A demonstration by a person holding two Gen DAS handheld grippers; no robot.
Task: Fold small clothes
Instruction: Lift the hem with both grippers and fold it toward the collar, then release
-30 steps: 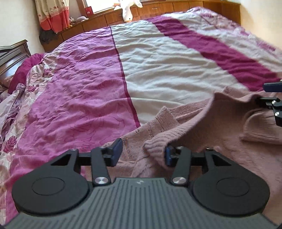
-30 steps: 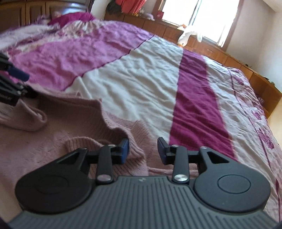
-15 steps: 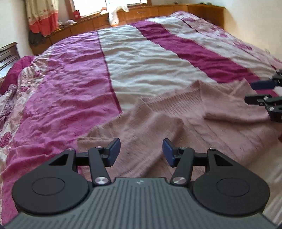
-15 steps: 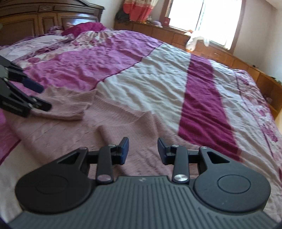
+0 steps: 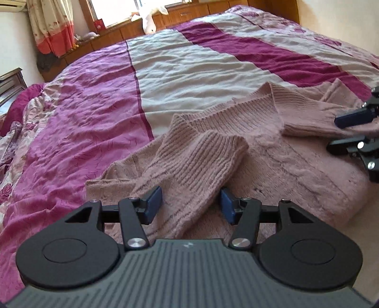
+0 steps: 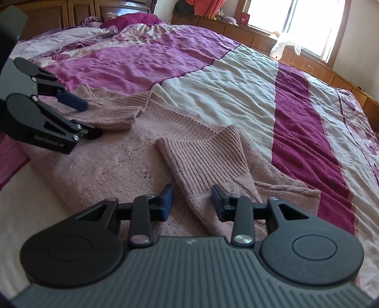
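Sweater (image 5: 272, 151) | pink ribbed knit; both sleeves folded inward | bedspread (image 5: 189, 64)

We cannot see the near hem of the pink sweater (image 5: 296, 165): the left gripper (image 5: 190, 205) body covers it in the left wrist view, and the right gripper (image 6: 191, 199) body covers it in the right wrist view. In the left wrist view the right gripper is cut off by the right edge, so only its fingers show. The bedspread (image 5: 189, 71) runs past the left edge and under the sweater. The white soft toy (image 5: 149, 17) by the window is too small and overexposed for us to identify.
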